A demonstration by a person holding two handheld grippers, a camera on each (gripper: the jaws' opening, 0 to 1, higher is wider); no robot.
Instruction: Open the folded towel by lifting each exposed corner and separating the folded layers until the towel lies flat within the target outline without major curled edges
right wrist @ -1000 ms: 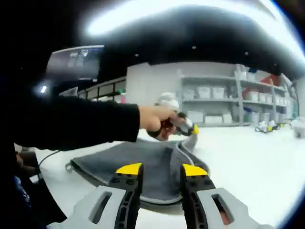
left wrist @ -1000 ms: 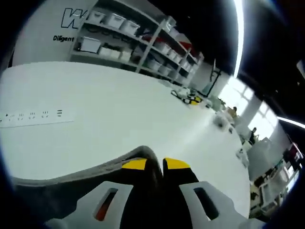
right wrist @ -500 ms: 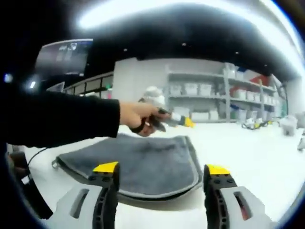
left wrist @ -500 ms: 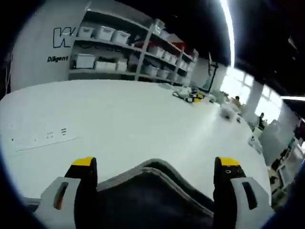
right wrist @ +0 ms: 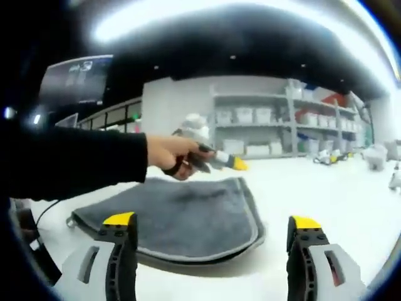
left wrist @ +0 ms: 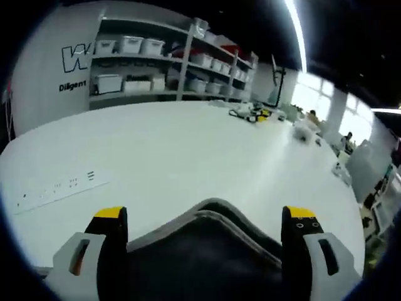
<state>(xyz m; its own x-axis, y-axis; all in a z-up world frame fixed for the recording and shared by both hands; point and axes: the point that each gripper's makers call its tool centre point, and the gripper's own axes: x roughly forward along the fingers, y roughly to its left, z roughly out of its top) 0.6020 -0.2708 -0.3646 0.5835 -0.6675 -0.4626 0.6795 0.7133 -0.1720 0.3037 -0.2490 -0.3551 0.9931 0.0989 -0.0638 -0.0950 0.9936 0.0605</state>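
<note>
- The grey towel (right wrist: 182, 216) lies spread on the white bench (right wrist: 326, 194), with its light border facing the right tool (right wrist: 212, 233).
- The right tool hangs just before the towel's near edge; its yellow-tipped jaws stand wide apart and hold nothing.
- Beyond the towel's far edge, a hand (right wrist: 170, 157) in a black sleeve (right wrist: 69, 163) holds the left tool above the towel.
- In the left gripper view, the left tool (left wrist: 204, 214) has its jaws wide apart, and a rounded corner of the towel (left wrist: 210, 241) sits between them, not clamped.
- A white strip (left wrist: 53, 188) with small marks lies on the bench (left wrist: 188, 150), left of the towel.
- Shelves (left wrist: 163, 66) with bins stand far behind the towel.
</note>
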